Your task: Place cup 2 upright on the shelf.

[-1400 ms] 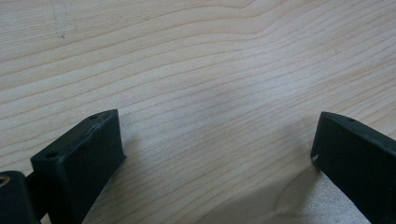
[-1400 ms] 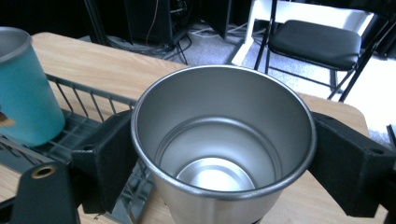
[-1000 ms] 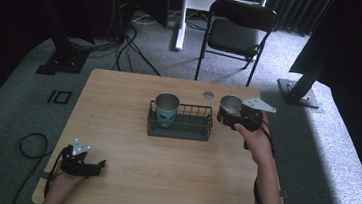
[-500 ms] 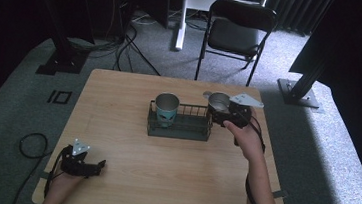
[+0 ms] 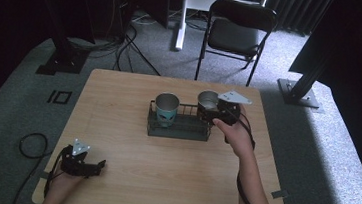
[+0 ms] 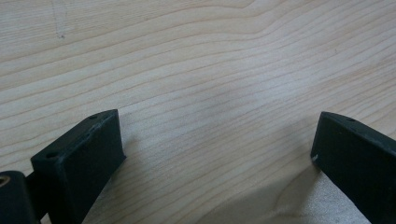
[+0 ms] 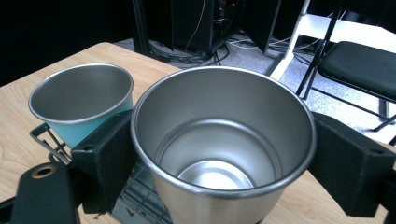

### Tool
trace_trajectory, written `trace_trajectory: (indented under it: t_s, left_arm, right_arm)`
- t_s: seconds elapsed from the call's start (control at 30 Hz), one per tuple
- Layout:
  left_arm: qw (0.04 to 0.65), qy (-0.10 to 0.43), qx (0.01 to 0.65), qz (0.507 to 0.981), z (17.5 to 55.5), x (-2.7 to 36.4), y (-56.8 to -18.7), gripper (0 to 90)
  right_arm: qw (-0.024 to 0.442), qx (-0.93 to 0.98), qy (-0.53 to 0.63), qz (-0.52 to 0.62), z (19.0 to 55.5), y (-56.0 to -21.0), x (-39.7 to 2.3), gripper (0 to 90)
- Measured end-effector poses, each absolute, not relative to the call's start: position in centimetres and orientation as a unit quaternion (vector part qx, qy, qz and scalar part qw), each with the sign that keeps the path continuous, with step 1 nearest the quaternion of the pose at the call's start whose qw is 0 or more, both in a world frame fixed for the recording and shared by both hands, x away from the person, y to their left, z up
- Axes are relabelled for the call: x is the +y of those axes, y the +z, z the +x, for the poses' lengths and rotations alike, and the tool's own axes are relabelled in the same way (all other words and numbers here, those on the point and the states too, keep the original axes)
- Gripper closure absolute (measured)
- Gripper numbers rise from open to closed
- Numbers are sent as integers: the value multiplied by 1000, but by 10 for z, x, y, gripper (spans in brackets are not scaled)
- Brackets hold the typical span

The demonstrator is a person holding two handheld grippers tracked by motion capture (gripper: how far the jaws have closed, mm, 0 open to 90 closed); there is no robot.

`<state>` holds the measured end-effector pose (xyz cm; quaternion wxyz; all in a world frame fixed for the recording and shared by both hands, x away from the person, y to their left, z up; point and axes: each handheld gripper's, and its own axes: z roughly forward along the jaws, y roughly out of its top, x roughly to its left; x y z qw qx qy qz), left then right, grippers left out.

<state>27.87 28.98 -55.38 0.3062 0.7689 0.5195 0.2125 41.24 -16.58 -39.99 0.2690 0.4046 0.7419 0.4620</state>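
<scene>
Steel cup (image 7: 224, 140) sits pinched between the black fingers (image 7: 107, 158) of the right gripper (image 5: 213, 112), upright, mouth open and empty inside. Going from the left of the high view: the left gripper (image 5: 93, 165) rests near the front left corner of the wooden surface (image 5: 116, 126), well apart from everything else. Its own view shows its fingers (image 6: 88, 149) spread wide with bare wood grain between them, which the high view is too small to show. Farther right, a dark wire rack (image 5: 179, 127) stands near the middle of the surface with a teal cup (image 5: 166, 109) upright in its left end. At the rack's right end the right gripper holds the steel cup over the wires; from above I cannot tell whether the cup's base touches the rack. The right gripper view shows the fingers pressing the cup's wall on both sides just below the rim, the teal cup (image 7: 81, 102) just beyond the left finger, and the rack's wire (image 7: 46, 137) beneath.
</scene>
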Motion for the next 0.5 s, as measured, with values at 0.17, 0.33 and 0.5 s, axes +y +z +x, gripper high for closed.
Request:
trace_trajectory:
  t_s: [0.17,0.33,0.5]
  left_arm:
    - [306,213,519,769,279,290,-554,28]
    - [306,213,519,769,279,290,-554,28]
    - [306,213,519,769,279,290,-554,28]
  right_arm:
    - [266,744,464,400,415,-399,-156,137]
    - [262,748,462,396,417,-403,-148,137]
    - [253,753,460,398,420,-409,-142,137]
